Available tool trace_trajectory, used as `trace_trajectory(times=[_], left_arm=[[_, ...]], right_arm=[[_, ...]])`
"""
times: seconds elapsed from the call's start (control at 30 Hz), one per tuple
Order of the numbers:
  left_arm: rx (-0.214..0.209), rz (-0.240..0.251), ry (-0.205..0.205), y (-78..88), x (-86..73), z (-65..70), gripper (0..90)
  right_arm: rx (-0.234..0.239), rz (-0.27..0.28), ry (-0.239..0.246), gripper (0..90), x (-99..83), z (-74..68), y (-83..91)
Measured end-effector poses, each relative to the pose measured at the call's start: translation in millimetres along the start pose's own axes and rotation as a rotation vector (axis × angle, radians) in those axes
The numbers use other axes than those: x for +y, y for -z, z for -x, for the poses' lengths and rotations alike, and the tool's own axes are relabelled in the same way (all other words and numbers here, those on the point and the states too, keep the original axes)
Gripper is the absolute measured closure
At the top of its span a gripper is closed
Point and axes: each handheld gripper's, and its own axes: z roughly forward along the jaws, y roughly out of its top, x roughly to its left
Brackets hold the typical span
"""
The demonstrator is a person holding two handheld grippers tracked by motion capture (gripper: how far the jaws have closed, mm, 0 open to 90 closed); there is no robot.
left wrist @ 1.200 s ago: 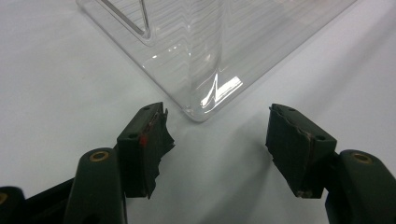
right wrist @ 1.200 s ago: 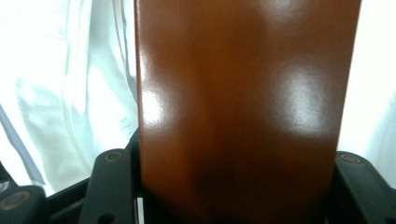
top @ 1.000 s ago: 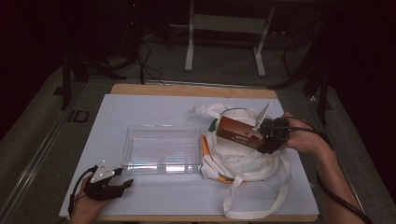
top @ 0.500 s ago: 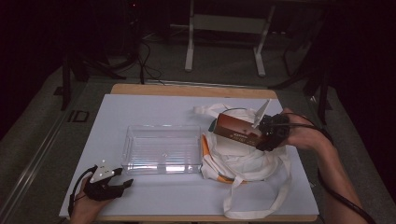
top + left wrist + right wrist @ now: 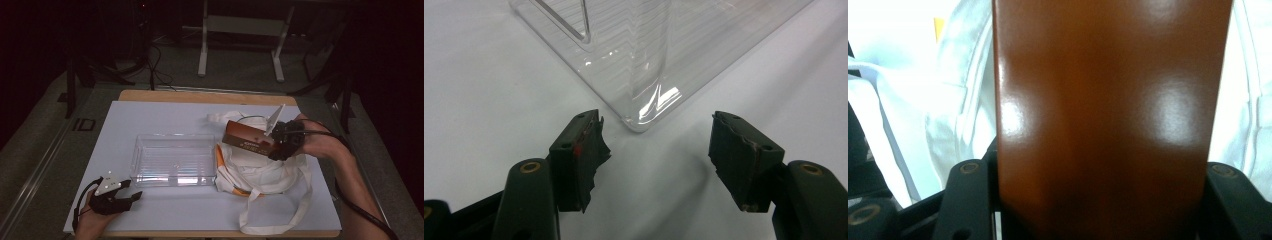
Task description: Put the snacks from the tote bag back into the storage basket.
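A brown box (image 5: 248, 138) hangs above the white cloth bag (image 5: 260, 167) at the right of the table, with my right gripper (image 5: 274, 146) shut on its end. In the right gripper view the glossy brown box (image 5: 1108, 115) sits between the two black jaws, with the white bag (image 5: 960, 95) behind it. A clear plastic tray (image 5: 172, 160) lies in the middle of the table and looks empty. My left gripper (image 5: 131, 196) rests open near the front left edge; its view has the tray's corner (image 5: 644, 107) just beyond the spread fingertips (image 5: 656, 145).
A white mat (image 5: 150, 117) covers the wooden table (image 5: 205, 97). The bag's long straps (image 5: 280, 220) trail toward the front right edge. An orange item (image 5: 220, 162) peeks out at the bag's left side. Dark floor, cables and a stand's legs (image 5: 240, 45) lie beyond the table.
My right gripper has lifted the brown box slightly and carried it a little away from the bag's opening. The left gripper has stayed put.
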Motion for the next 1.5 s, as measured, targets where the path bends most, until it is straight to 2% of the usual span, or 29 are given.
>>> trace_trajectory(times=[1.5], left_arm=[[-0.011,-0.003,0.002,-0.7,0.0,0.1,38.0]], right_arm=[[0.027,0.038,0.11,43.1,64.1,-13.7,-5.3]])
